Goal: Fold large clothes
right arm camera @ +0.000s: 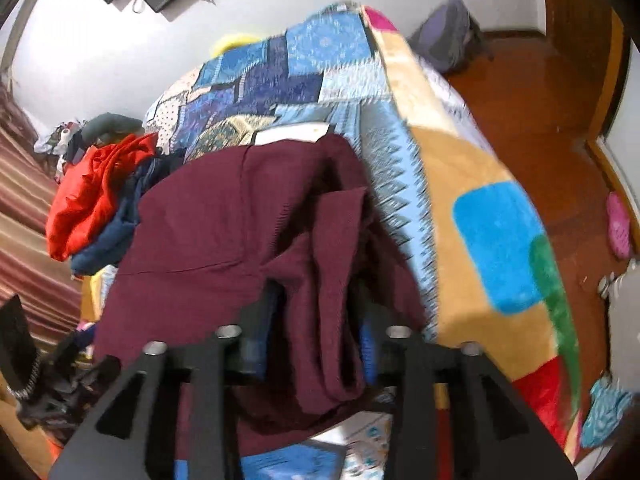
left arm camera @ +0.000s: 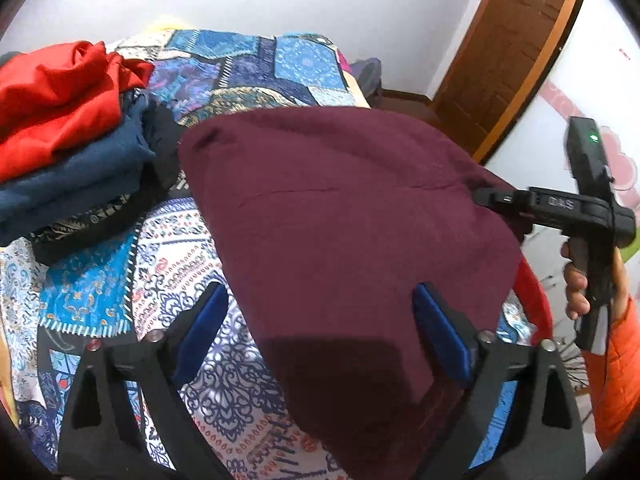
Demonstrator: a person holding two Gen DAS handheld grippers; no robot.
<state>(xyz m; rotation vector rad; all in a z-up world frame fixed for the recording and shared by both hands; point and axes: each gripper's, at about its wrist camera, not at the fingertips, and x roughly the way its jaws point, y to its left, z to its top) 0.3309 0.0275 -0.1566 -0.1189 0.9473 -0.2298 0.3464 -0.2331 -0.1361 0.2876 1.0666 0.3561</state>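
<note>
On the patterned bedspread (left arm camera: 176, 248), my maroon garment (left arm camera: 344, 216) lies part-folded beside the clothes pile (left arm camera: 68, 148).
Left gripper (left arm camera: 320, 316) stands wide over it, gripping nothing; right gripper (right arm camera: 316, 332) straddles a bunched fold, grip unclear. Next, I judge, smooth and fold again.

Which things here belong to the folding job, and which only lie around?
Job:
- maroon garment
- left gripper, jaws wide open
- right gripper, maroon cloth between its fingers

Lying about:
- pile of clothes, red on top
- patterned bedspread
- purple backpack
</note>
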